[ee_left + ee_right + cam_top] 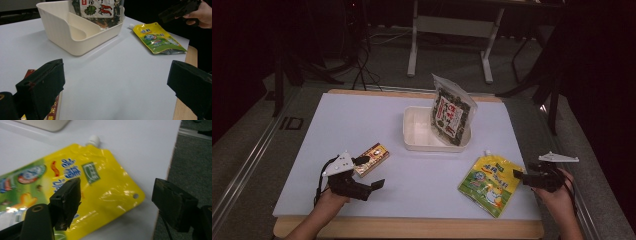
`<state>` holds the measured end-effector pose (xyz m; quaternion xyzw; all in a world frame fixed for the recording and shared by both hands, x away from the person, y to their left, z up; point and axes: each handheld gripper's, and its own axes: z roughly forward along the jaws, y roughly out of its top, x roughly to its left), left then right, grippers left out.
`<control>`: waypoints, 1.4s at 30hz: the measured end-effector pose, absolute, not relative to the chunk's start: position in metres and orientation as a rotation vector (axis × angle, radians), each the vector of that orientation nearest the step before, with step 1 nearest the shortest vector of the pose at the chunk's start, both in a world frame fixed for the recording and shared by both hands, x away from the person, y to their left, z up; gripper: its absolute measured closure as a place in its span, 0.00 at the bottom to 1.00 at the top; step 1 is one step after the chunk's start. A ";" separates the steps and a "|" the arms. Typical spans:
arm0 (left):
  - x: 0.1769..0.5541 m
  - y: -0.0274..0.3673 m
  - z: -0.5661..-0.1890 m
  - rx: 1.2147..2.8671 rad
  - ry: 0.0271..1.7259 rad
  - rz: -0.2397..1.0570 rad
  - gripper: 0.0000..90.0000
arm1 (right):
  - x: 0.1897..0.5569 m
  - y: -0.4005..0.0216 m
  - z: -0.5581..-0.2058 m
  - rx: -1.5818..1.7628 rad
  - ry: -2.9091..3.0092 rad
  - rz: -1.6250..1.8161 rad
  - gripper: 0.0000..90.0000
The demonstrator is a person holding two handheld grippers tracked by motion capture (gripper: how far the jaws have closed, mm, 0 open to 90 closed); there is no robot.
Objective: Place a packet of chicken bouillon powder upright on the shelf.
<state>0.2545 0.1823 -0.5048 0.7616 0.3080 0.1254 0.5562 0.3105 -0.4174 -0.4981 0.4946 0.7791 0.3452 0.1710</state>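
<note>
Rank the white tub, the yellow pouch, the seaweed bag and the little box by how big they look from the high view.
1. White tub
2. Yellow pouch and seaweed bag: look alike, and the bag stands tilted in the tub, so I won't rank them.
3. Little box

Lab: bare desk frame (455,30), floor cables (362,70)

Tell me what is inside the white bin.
A dark seaweed snack bag stands tilted in the white bin, leaning over its right end. The left part is bare; the floor beneath the bag is hidden.
</note>
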 end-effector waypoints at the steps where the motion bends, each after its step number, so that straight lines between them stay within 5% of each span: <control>1: 0.255 0.182 -0.505 1.799 0.727 0.293 0.02 | 0.311 -0.419 -0.500 1.408 2.214 0.978 0.25; 24: 0.256 0.181 -0.507 1.821 0.728 0.295 0.02 | 0.325 -0.420 -0.528 1.505 2.341 0.957 0.29; 39: 0.257 0.178 -0.508 1.831 0.722 0.290 0.02 | 0.327 -0.415 -0.515 1.500 2.343 0.971 0.68; 41: 0.257 0.178 -0.508 1.831 0.721 0.292 0.02 | 0.328 -0.414 -0.514 1.505 2.348 0.954 0.84; 42: 0.257 0.178 -0.508 1.831 0.721 0.292 0.02 | 0.328 -0.414 -0.514 1.505 2.348 0.954 0.84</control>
